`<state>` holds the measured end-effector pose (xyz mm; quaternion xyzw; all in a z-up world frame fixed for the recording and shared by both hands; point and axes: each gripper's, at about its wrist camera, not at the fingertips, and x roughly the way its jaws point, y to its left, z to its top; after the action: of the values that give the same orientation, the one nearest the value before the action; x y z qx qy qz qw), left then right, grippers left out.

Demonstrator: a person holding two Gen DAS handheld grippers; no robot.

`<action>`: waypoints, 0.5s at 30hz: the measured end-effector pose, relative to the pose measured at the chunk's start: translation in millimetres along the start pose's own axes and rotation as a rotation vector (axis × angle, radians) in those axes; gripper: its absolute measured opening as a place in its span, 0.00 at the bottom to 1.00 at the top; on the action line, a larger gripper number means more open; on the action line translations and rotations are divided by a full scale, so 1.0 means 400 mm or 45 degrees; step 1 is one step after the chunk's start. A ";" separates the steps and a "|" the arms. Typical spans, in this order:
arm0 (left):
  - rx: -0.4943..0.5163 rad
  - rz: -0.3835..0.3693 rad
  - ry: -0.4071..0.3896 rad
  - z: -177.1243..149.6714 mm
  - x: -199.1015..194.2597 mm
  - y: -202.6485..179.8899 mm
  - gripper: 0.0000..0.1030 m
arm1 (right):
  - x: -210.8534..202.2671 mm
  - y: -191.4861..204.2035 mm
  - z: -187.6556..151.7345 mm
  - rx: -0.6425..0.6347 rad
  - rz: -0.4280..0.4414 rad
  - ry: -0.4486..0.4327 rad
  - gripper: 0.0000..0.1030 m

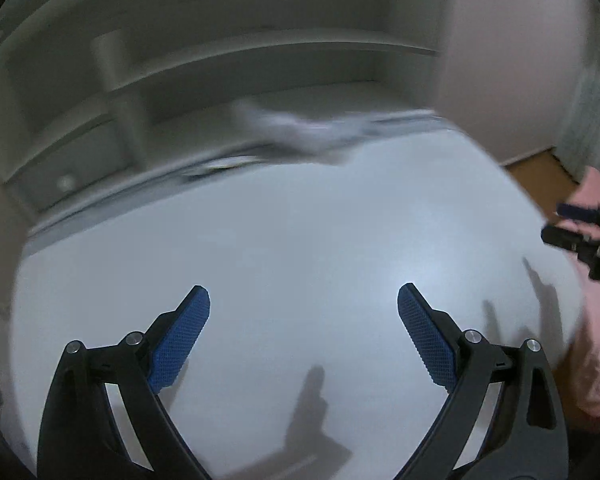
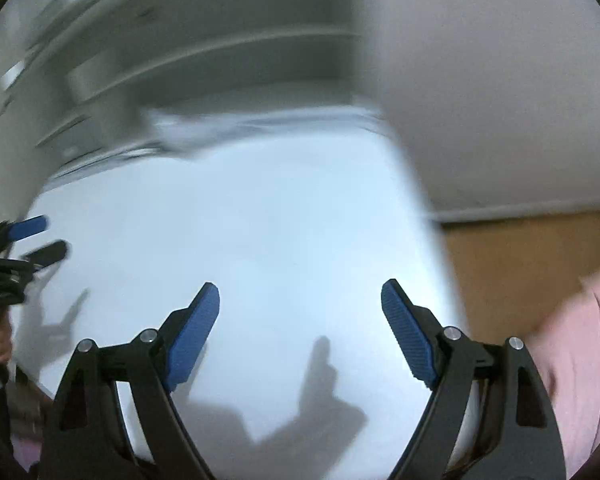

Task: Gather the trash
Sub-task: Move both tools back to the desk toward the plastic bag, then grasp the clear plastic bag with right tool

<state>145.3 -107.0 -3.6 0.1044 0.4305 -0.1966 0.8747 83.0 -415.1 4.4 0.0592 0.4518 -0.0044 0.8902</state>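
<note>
Notably, in the left wrist view the left gripper [image 1: 303,300] stood wide with nothing between its blue-padded fingers [image 1: 180,340], above the bare white table [image 1: 300,232]; blurred crumpled white trash [image 1: 300,130] lay at the table's far edge. In the right wrist view the right gripper [image 2: 300,300] was likewise wide and empty, the trash [image 2: 188,132] far-left.

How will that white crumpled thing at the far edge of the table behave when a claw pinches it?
The white crumpled thing is blurred, but its uneven, wrinkled outline suggests paper or thin plastic: probably light and floppy, collapsing under a pinch. It sprawls low on the white table, so it seems unlikely to roll. On that smooth tabletop it may slide away if nudged.
</note>
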 end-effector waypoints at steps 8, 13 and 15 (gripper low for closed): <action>-0.063 0.066 0.027 0.041 0.075 0.214 0.89 | 0.265 0.304 0.306 -0.300 0.055 -0.046 0.78; 0.007 0.054 0.048 0.093 0.139 0.238 0.89 | 0.435 0.328 0.413 -0.341 0.015 0.052 0.78; 0.047 0.056 0.048 0.110 0.158 0.242 0.89 | 0.480 0.327 0.428 -0.352 -0.006 0.087 0.77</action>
<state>253.6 -51.4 -25.9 0.1336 0.4410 -0.1832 0.8684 342.0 -295.0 -36.8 -0.0648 0.4781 0.0578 0.8740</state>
